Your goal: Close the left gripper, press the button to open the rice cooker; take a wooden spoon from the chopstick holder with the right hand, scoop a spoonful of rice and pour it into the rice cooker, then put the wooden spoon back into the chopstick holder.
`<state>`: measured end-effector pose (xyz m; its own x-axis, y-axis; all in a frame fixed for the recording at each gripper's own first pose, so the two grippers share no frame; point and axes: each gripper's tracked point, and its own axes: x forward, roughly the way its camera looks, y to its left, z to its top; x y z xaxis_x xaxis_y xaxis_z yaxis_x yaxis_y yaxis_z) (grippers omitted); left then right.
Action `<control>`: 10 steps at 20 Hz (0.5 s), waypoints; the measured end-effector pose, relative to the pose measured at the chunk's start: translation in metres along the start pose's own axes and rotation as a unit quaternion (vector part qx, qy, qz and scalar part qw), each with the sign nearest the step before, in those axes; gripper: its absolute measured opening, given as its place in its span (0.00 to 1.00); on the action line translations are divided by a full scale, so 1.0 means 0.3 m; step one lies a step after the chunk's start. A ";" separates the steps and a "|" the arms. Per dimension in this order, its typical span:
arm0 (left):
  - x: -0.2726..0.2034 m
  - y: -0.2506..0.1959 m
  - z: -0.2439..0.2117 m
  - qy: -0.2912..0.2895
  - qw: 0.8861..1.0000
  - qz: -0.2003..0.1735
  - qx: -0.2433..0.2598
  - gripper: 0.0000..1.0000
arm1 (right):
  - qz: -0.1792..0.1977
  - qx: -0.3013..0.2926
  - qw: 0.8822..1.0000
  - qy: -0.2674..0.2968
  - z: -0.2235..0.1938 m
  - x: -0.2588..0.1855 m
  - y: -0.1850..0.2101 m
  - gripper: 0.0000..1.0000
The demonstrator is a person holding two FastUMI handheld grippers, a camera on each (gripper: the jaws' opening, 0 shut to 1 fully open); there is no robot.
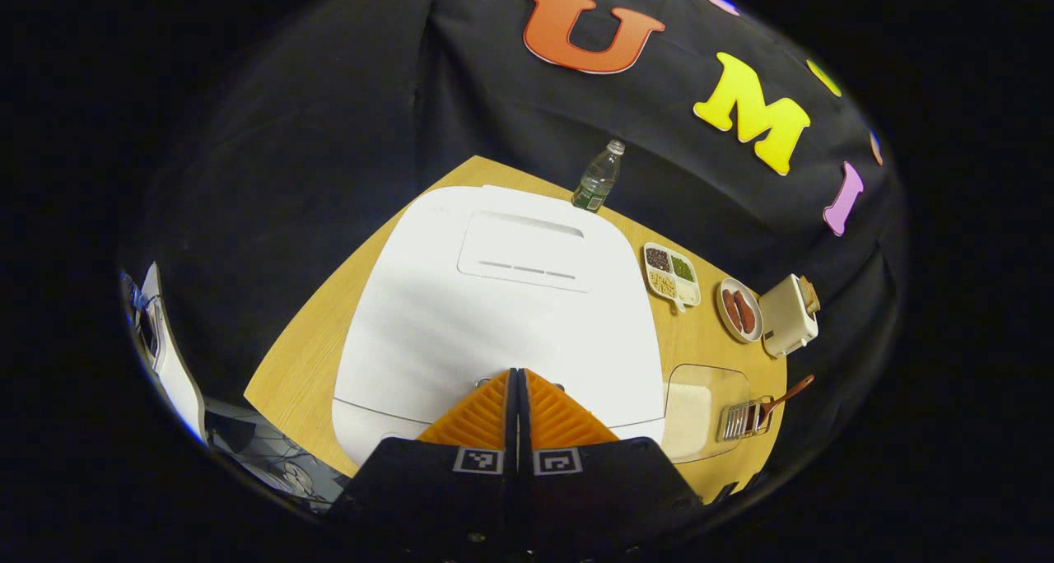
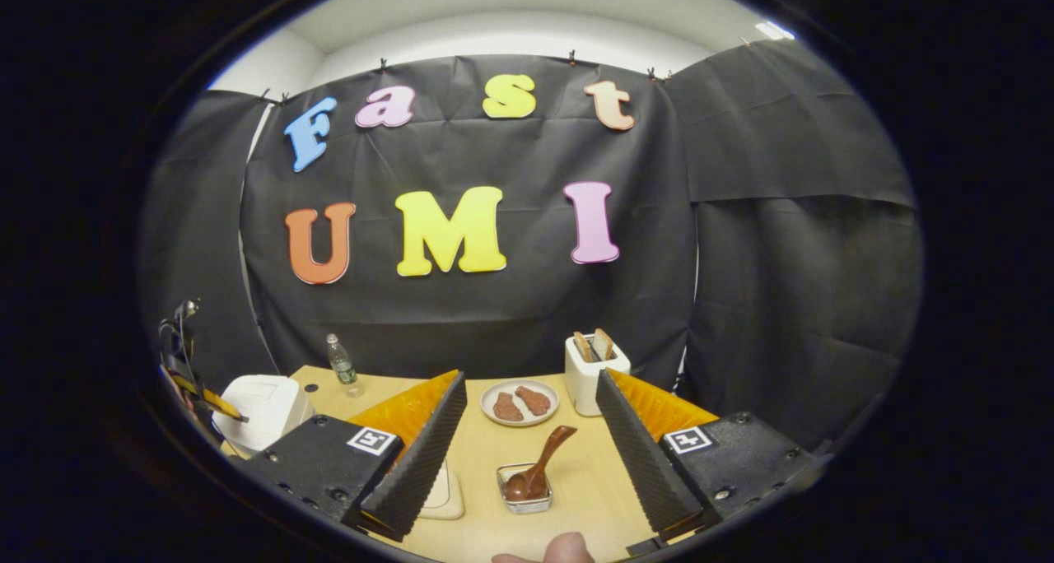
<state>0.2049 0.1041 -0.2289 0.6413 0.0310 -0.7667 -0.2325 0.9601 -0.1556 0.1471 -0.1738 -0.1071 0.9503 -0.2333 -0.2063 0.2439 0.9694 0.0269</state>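
Observation:
The white rice cooker (image 1: 502, 300) sits below me with its lid down. My left gripper (image 1: 517, 374) is shut, its orange fingers pressed together, tips at the lid's front edge where a small grey button part (image 1: 482, 379) peeks out. In the right gripper view the rice cooker (image 2: 259, 407) stands far left with the left gripper (image 2: 206, 398) over it. My right gripper (image 2: 531, 378) is open and holds nothing. Between and beyond its fingers the wooden spoon (image 2: 539, 464) leans in the chopstick holder (image 2: 525, 493). The spoon (image 1: 786, 397) and holder (image 1: 745, 419) also show at the table's right edge.
A clear rice container (image 1: 700, 411) stands beside the cooker, partly hidden behind my right gripper's left finger (image 2: 420, 456). A bottle (image 2: 340, 364), a plate of meat (image 2: 519, 402), a toaster (image 2: 594, 365) and a divided bean tray (image 1: 671, 275) line the table's back. A person's fingertip (image 2: 560, 551) shows at the bottom.

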 end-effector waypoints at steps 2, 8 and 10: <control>0.000 -0.003 0.012 -0.005 1.000 0.001 -0.009 0.00 | 0.006 0.002 1.000 0.001 -0.003 -0.009 0.025 1.00; -0.131 -0.038 0.177 -0.112 0.991 -0.043 -0.058 0.00 | 0.004 -0.008 1.000 -0.018 0.049 -0.058 0.015 1.00; -0.184 -0.052 0.236 -0.151 0.985 -0.049 -0.066 0.00 | 0.003 -0.007 1.000 -0.018 0.054 -0.067 0.009 1.00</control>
<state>0.2248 0.1071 -0.1401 0.8486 0.0399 -0.5275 -0.2387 0.9188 -0.3145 0.1317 -0.1676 -0.0871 0.9580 -0.2305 -0.1708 0.2364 0.9715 0.0147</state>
